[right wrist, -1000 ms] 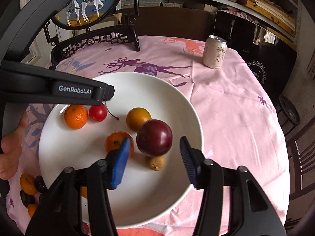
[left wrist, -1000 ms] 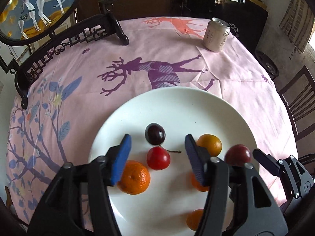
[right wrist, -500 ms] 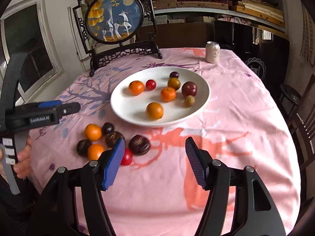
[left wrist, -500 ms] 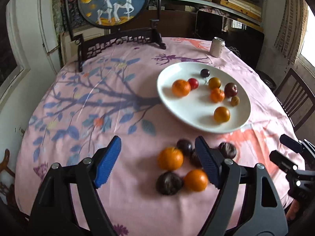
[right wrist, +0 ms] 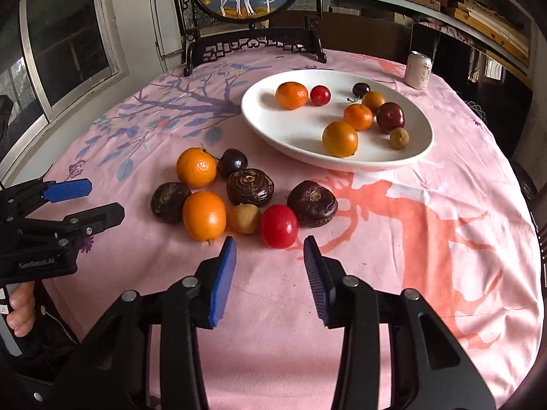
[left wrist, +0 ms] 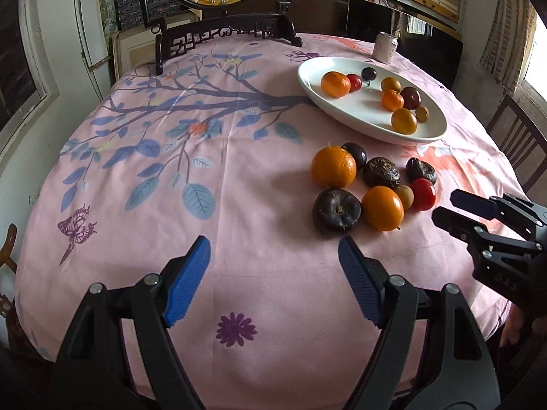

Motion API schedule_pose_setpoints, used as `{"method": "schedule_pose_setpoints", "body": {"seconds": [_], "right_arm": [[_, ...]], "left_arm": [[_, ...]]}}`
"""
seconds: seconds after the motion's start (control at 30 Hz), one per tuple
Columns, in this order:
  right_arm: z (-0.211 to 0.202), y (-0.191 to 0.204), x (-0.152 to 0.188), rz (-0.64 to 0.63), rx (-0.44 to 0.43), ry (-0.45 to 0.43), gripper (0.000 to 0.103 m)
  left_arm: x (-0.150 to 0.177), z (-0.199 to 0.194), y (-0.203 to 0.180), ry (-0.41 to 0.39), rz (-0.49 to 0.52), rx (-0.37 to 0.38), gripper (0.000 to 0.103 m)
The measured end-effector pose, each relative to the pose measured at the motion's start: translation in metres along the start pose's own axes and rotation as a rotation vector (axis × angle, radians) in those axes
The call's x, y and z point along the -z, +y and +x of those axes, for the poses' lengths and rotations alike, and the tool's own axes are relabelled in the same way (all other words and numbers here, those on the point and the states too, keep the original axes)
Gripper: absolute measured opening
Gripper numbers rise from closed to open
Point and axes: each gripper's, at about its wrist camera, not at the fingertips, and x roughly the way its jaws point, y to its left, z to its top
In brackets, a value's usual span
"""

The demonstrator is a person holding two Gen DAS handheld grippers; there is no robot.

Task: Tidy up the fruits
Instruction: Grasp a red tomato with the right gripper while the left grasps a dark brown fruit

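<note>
A: From the left wrist view, how far along is the sorting?

B: The white plate point(left wrist: 309, 78) carries 8 fruits, and 8 more sit in a loose pile point(left wrist: 372, 184) on the pink tablecloth point(left wrist: 205, 205), just short of the plate. So roughly half looks done. The left gripper point(left wrist: 273, 276) hangs released over bare cloth, holding nothing, with the pile ahead and to its right.

A: Any room there?

B: Plenty of open cloth to the left; the table edge curves close beneath the gripper. The right gripper point(left wrist: 448, 210) shows from the side, fingers apart, just beside the pile.

A: And the right wrist view?

B: The right gripper point(right wrist: 270, 273) is spread and empty, its fingers lined up on the red fruit point(right wrist: 279, 226), the nearest of the pile. The plate's near half is bare, leaving landing space. A can point(right wrist: 418, 70) stands well apart, behind the plate.
</note>
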Motion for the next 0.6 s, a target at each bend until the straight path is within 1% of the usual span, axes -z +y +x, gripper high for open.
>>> {"method": "schedule_pose_setpoints", "body": {"seconds": [0.03, 0.07, 0.1, 0.13, 0.2, 0.3, 0.4, 0.5, 0.53, 0.6], "right_arm": [[0.005, 0.000, -0.002, 0.000, 0.003, 0.007, 0.040], [0.012, -0.001, -0.004, 0.001, 0.010, 0.019, 0.031], [0.019, -0.001, -0.006, 0.001, 0.017, 0.032, 0.029], [0.024, -0.001, -0.008, -0.005, 0.031, 0.033, 0.029], [0.026, -0.001, -0.011, -0.011, 0.030, 0.030, 0.027], [0.017, -0.006, -0.009, 0.033, 0.005, 0.043, 0.027], [-0.006, -0.008, 0.002, 0.043, -0.001, 0.037, 0.026], [-0.022, -0.015, 0.019, 0.062, 0.003, 0.042, 0.026], [-0.023, -0.018, 0.025, 0.070, 0.004, 0.047, 0.027], [-0.023, -0.023, 0.032, 0.084, 0.004, 0.057, 0.026]], "left_arm": [[0.000, 0.001, 0.000, 0.005, 0.001, 0.009, 0.079], [0.000, 0.003, -0.001, 0.011, 0.003, 0.019, 0.079], [0.000, 0.005, -0.002, 0.017, 0.007, 0.027, 0.079], [-0.001, 0.008, -0.004, 0.022, 0.011, 0.030, 0.079], [-0.002, 0.014, -0.008, 0.040, 0.017, 0.030, 0.079], [-0.007, 0.026, -0.014, 0.072, 0.021, 0.053, 0.079], [-0.011, 0.036, -0.020, 0.092, 0.031, 0.058, 0.079], [-0.016, 0.048, -0.027, 0.122, 0.029, 0.089, 0.078], [-0.018, 0.051, -0.029, 0.120, 0.029, 0.079, 0.077], [-0.022, 0.054, -0.037, 0.111, 0.053, 0.063, 0.062]]}}
